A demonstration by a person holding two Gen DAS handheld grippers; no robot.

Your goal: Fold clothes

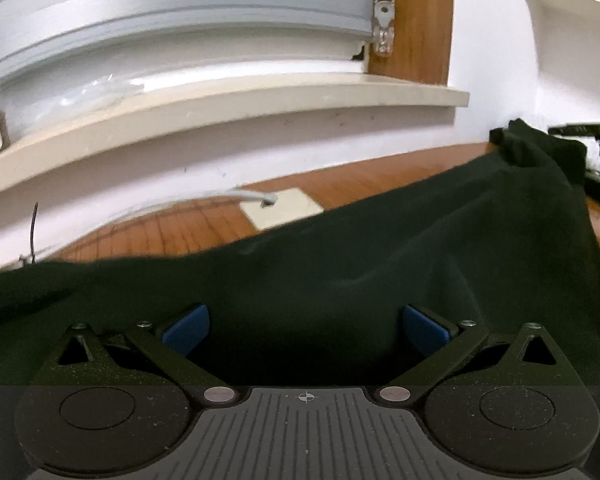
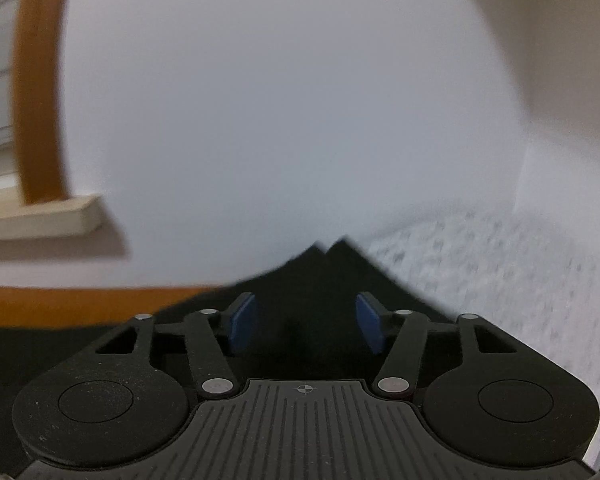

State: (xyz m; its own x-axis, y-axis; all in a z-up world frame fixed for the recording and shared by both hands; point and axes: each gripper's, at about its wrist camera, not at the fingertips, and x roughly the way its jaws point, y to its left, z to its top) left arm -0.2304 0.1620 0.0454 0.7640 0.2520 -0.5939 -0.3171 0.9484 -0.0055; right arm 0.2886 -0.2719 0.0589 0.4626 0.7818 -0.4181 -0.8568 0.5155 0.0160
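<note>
A dark green, almost black cloth garment (image 1: 380,264) lies spread over the brown wooden tabletop (image 1: 204,228), filling the lower half of the left wrist view, its far end bunched into a peak at the upper right of that frame. The left gripper (image 1: 306,330) hangs over it with its blue pads wide apart, clamped on nothing. In the right wrist view the right gripper (image 2: 306,322) also stands with its jaws apart; a pointed corner of the garment shows between and beyond its blue pads (image 2: 244,322), which do not press on it. Judging by the loose, creased spread and bunched end, folding seems at an early or middle stage, with neat folds left to make.
</note>
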